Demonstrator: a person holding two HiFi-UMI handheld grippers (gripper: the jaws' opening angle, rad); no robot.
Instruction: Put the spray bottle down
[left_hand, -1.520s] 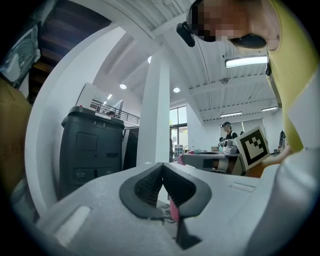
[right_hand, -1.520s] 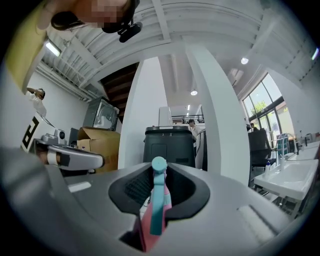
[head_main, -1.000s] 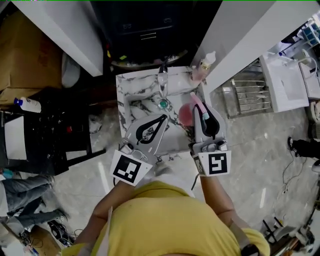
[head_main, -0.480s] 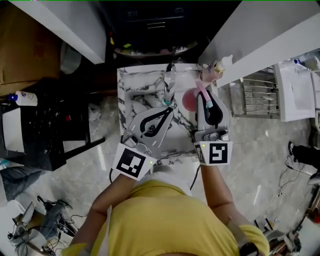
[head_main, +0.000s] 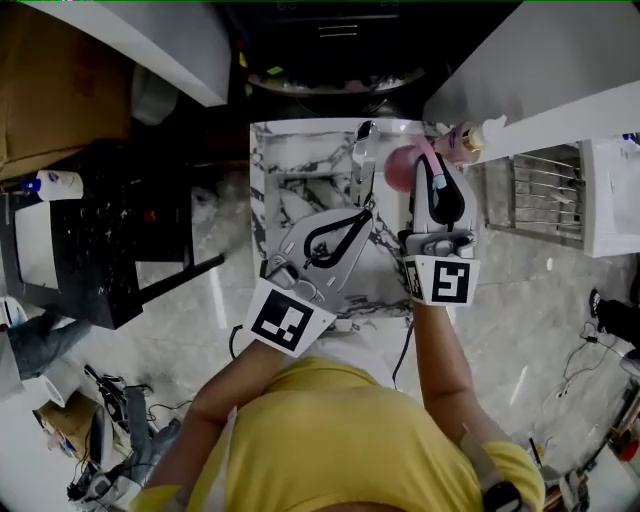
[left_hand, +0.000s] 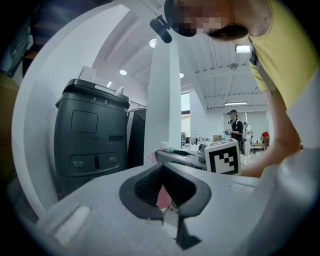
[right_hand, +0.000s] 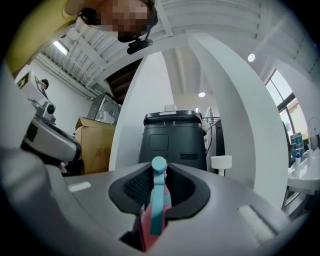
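A pink spray bottle (head_main: 400, 168) with a teal trigger (right_hand: 156, 205) hangs over the right rear part of the marble sink counter (head_main: 285, 150). My right gripper (head_main: 431, 160) is shut on its head, and the teal trigger stands between the pads in the right gripper view. My left gripper (head_main: 368, 210) reaches over the basin toward the chrome tap (head_main: 362, 150). Its jaws meet at the tips with nothing between them, and pink shows through the gap behind them (left_hand: 162, 197).
A second pinkish bottle with a white cap (head_main: 468, 140) stands at the counter's back right corner. White wall panels flank the counter. A dark grey cabinet (left_hand: 92, 145) stands behind it, a black stand (head_main: 100, 240) to the left and a wire rack (head_main: 535, 195) to the right.
Both grippers have moved forward over the counter and lower. The spray bottle has travelled with the right gripper toward the back right corner.
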